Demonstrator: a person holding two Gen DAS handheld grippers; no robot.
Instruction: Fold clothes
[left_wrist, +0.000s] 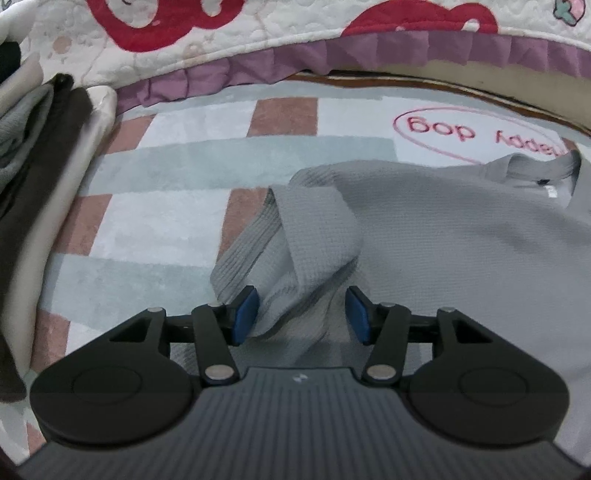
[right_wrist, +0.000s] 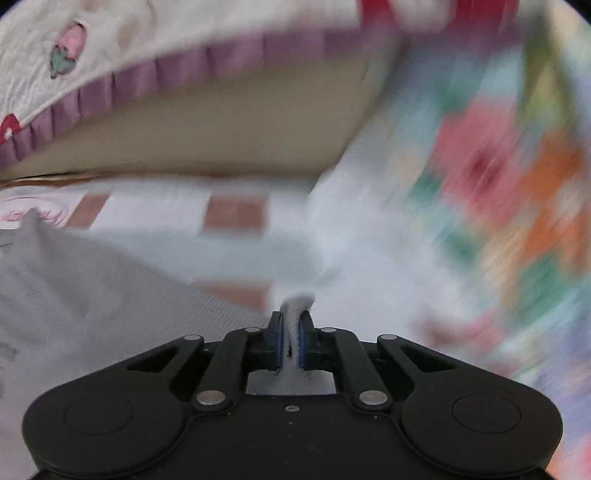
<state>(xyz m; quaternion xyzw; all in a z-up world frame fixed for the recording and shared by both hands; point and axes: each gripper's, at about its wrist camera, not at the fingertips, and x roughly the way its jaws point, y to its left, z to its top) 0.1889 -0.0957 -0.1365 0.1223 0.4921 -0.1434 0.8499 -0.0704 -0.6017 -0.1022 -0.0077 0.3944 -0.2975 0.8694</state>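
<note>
My left gripper (left_wrist: 301, 314) was released, jaws wide apart w/ the blue pads (left_wrist: 245, 314) either side of a folded sleeve (left_wrist: 314, 236) of the grey sweater (left_wrist: 443, 236). Cloth lay loose between the pads; not pinched. The sleeve was doubled back on itself, ribbed cuff (left_wrist: 243, 258) lying toward the left pad. Sweater was spread flat on the checked rug (left_wrist: 155, 221), a mix of pale green, white & brownish-pink squares, w/ its collar (left_wrist: 532, 170) at the far right, just beside a pink oval logo (left_wrist: 476, 134) printed on the rug.

Only the left wrist view showed that spread, plus a stack of folded clothes (left_wrist: 44, 155) at the left edge (grey, dark brown, cream layers) & the quilt (left_wrist: 229, 33) w/ red pattern & purple frill (left_wrist: 443, 46) behind the rug.

My right gripper (right_wrist: 291, 332) was clenched on a bunch of pale knit fabric (right_wrist: 297, 302), which stuck up between the closed pads & showed again below them. Prob. part of the same sweater, but couldn't tell which part. This view was heavily motion-blurred. It showed the sweater body (right_wrist: 92, 302) at lower left, the same rug (right_wrist: 236, 214) & frilled quilt (right_wrist: 110, 48), & something the left view didn't: a bright multicoloured fabric (right_wrist: 498, 177) (pink, orange, green patches) filling the right side, too smeared to identify.
</note>
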